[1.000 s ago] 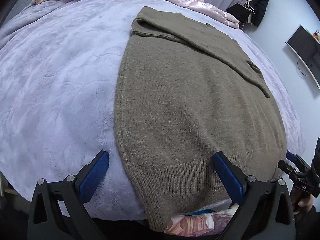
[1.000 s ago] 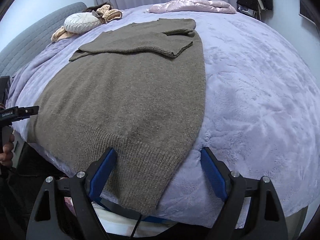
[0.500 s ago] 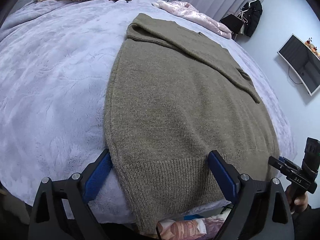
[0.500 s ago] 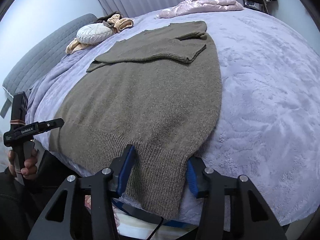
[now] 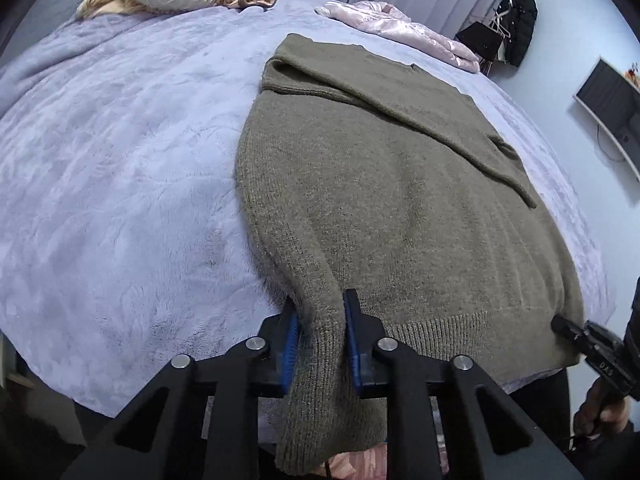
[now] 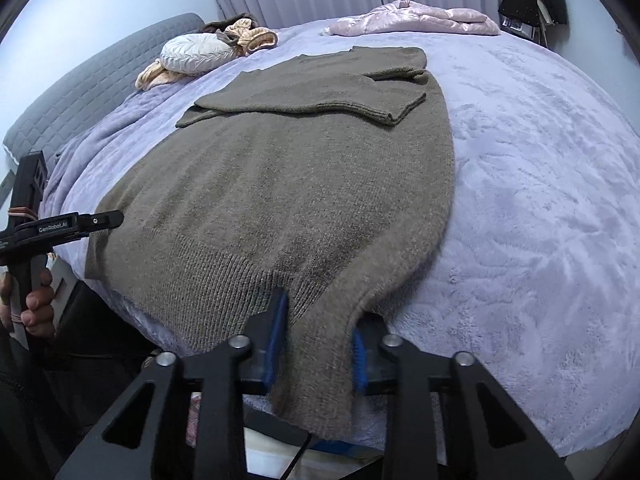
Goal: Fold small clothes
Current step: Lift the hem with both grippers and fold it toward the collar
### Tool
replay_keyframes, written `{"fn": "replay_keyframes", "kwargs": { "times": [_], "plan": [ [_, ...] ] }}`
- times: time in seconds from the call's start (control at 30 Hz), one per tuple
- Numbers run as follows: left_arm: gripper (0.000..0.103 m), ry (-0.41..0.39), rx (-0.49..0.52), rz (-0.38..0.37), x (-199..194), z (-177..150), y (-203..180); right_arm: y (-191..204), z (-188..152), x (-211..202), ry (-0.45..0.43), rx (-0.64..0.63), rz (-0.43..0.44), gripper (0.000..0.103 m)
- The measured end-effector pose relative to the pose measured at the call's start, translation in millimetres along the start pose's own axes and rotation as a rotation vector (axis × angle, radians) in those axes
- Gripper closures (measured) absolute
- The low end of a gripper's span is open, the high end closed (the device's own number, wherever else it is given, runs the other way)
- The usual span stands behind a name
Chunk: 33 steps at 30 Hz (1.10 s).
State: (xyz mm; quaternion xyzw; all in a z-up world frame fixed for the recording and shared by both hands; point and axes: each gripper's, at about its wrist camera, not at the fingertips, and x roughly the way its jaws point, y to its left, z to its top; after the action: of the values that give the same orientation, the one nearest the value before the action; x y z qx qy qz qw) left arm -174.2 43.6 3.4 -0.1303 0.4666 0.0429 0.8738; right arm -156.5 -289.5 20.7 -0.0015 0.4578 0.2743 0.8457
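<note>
An olive-brown knitted sweater [image 5: 400, 200] [image 6: 300, 180] lies flat on the lilac plush bed cover [image 5: 120, 160] [image 6: 540, 200], sleeves folded across its chest and ribbed hem hanging over the near bed edge. My left gripper [image 5: 320, 304] is closing its jaws on the hem's left corner; the blue pads press a bunched ridge of knit. At the hem's right corner my right gripper [image 6: 320, 316] is closing too, with fabric pinched between its pads. Each view shows the other tool from the side, held by a hand [image 6: 36, 300] [image 5: 600, 408].
A white round pillow [image 6: 198, 54] and beige clothes lie at the bed's far left by the grey headboard [image 6: 92, 84]. A pink quilt [image 6: 420, 16] sits at the far edge. A wall screen [image 5: 612, 100] and black coat [image 5: 516, 24] are to the right.
Both grippers went from wide open astride the hem corners to closed on them. The knit now bunches up into a ridge between each pair of pads.
</note>
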Motion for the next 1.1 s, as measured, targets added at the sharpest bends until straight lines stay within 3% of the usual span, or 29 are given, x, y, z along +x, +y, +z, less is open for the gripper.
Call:
{"fn": "replay_keyframes", "kwargs": {
  "times": [0.07,0.27,0.53,0.67,0.8,1.1],
  "plan": [
    [0.088,-0.016,0.025,0.01,-5.2,1.2,-5.1,-0.3,2.4,-5.3,-0.009,0.0,0.007,0.09],
    [0.088,-0.087,-0.054,-0.109,-27.8,11.9,12.6,-14.8,12.0,-30.8,-0.101,0.083,0.131,0.092],
    [0.09,-0.177,-0.085,-0.164,-51.4,43.3,12.5,-13.9,46.7,-60.5,-0.216,0.118,0.213,0.094],
    [0.09,-0.195,-0.077,-0.157,-52.6,59.8,9.7,-9.8,70.9,-69.3,-0.265,0.092,0.206,0.095],
    [0.09,-0.199,-0.069,-0.157,-51.8,71.7,7.8,-7.0,86.1,-65.9,-0.261,0.079,0.189,0.096],
    [0.09,-0.24,-0.104,-0.198,-60.2,110.4,5.8,-18.2,112.3,-78.3,-0.299,0.146,0.225,0.096]
  ]
}}
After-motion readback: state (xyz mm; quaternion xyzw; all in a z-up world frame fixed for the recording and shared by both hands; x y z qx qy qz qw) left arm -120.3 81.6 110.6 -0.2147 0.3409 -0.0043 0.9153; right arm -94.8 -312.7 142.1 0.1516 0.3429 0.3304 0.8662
